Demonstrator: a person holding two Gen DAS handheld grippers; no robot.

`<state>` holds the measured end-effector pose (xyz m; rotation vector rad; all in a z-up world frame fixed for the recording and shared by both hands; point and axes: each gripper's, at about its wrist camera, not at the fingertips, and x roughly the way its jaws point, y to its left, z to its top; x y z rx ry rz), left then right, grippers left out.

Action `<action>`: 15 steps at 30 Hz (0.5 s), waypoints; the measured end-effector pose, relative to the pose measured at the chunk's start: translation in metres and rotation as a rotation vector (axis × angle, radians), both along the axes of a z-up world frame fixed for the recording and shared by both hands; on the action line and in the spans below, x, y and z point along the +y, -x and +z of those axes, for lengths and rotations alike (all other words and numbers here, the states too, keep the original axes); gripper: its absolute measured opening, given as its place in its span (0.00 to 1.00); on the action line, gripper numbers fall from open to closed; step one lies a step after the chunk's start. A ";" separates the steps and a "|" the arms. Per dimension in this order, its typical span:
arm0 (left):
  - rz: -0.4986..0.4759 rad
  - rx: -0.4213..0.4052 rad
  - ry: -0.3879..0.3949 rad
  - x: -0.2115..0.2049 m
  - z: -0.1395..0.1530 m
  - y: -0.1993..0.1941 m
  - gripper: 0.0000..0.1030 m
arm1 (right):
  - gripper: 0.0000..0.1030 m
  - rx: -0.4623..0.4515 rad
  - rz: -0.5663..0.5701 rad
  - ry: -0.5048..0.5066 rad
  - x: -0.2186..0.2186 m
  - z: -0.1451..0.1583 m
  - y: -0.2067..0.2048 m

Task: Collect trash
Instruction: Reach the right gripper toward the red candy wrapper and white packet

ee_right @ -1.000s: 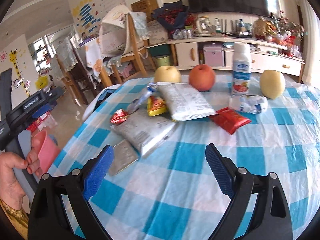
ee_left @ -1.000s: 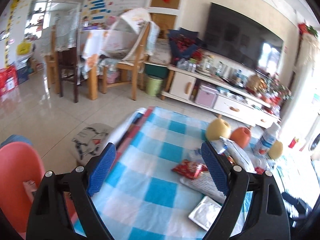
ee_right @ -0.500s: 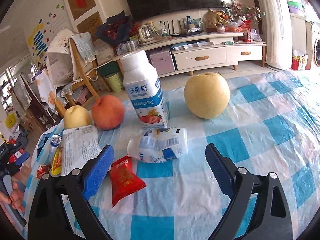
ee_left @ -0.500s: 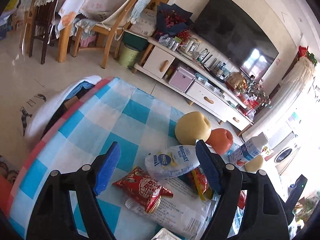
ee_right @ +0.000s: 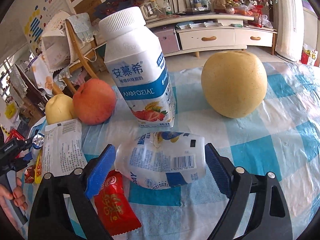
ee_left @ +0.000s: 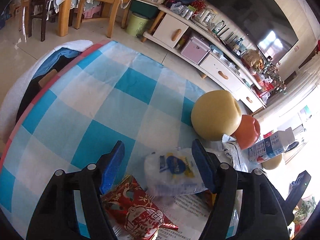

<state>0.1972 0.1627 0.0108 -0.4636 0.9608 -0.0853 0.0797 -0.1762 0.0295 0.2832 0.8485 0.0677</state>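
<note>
The right tool [ee_right: 160,166] is spread wide around a crumpled white pouch [ee_right: 163,164] lying between its fingers on the surface [ee_right: 280,140]. The left tool [ee_left: 158,164] is likewise spread, another white pouch [ee_left: 172,170] between its fingers, a red wrapper [ee_left: 138,208] beneath.

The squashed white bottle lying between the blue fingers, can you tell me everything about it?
The squashed white bottle looks like thin soft plastic, dented and crumpled, with blue and yellow print and a black barcode. It lies on its side on the checked tablecloth, just in front of the upright yogurt bottle. The right gripper is open around it, pads close on both sides. A red wrapper lies beside it.
</note>
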 end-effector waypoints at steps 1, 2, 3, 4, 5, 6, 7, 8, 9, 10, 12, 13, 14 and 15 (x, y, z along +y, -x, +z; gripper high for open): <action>-0.007 0.005 -0.012 -0.001 -0.001 0.000 0.68 | 0.80 -0.002 0.004 0.000 0.000 0.001 -0.001; -0.017 0.000 -0.031 -0.003 -0.001 0.001 0.68 | 0.80 -0.006 0.013 -0.001 0.001 0.001 0.000; -0.027 -0.001 -0.048 -0.005 -0.001 0.001 0.68 | 0.79 -0.007 0.022 0.001 0.003 0.002 -0.001; -0.036 -0.001 -0.058 -0.007 -0.001 0.002 0.68 | 0.78 -0.008 0.032 0.006 0.005 0.002 0.000; -0.042 -0.001 -0.063 -0.008 -0.001 0.004 0.68 | 0.77 -0.011 0.046 0.008 0.007 0.004 0.000; -0.051 -0.002 -0.069 -0.010 -0.001 0.005 0.68 | 0.77 -0.013 0.062 0.017 0.010 0.004 0.000; -0.060 -0.003 -0.078 -0.013 -0.001 0.006 0.68 | 0.76 -0.017 0.076 0.029 0.014 0.005 0.002; -0.076 -0.006 -0.089 -0.016 0.000 0.008 0.68 | 0.75 -0.019 0.094 0.036 0.017 0.006 0.002; -0.094 -0.007 -0.102 -0.020 0.000 0.009 0.68 | 0.75 -0.020 0.111 0.039 0.019 0.006 0.003; -0.107 -0.007 -0.112 -0.024 0.000 0.009 0.68 | 0.75 -0.020 0.128 0.036 0.022 0.006 0.004; -0.141 -0.008 -0.110 -0.031 0.000 0.013 0.68 | 0.74 -0.021 0.164 0.027 0.030 0.007 0.007; -0.162 -0.007 -0.111 -0.034 0.000 0.016 0.68 | 0.73 -0.022 0.189 0.025 0.034 0.007 0.010; -0.177 -0.008 -0.111 -0.037 0.000 0.018 0.68 | 0.72 -0.023 0.211 0.024 0.039 0.008 0.012; -0.192 -0.009 -0.111 -0.039 0.000 0.022 0.68 | 0.71 -0.022 0.230 0.022 0.043 0.008 0.014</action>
